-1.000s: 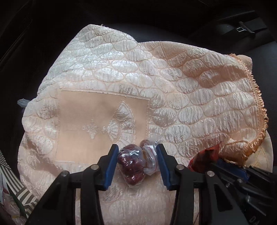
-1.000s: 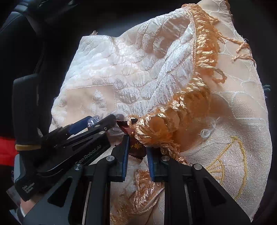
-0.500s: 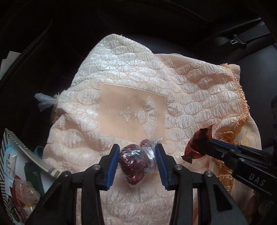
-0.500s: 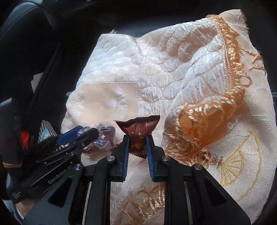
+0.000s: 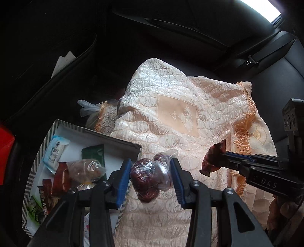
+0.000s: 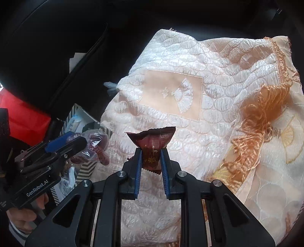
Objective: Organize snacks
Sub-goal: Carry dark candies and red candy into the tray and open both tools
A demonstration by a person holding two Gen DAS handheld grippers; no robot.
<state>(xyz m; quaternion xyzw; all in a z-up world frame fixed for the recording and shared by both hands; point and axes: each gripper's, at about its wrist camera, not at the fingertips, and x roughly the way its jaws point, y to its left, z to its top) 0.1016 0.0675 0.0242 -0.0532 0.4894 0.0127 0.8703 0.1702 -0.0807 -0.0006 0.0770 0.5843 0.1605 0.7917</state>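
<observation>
Draped over the dark car seat, the quilted cloth sits beside the striped box, which lies nearer the left gripper clamping wrapped dates than the right gripper pinching a brown packet.

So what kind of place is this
Most likely the back seat of a car: dark seats, a seat belt buckle and a window overhead, with a quilted cloth spread over the seat.

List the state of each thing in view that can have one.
Left tool: shut on the dates.
Right tool: shut on the candy.
Dates: wrapped in clear plastic, held off the cloth.
Candy: sealed, held aloft.
Box: open, holding several snacks.
Cloth: rumpled over the seat.
</observation>
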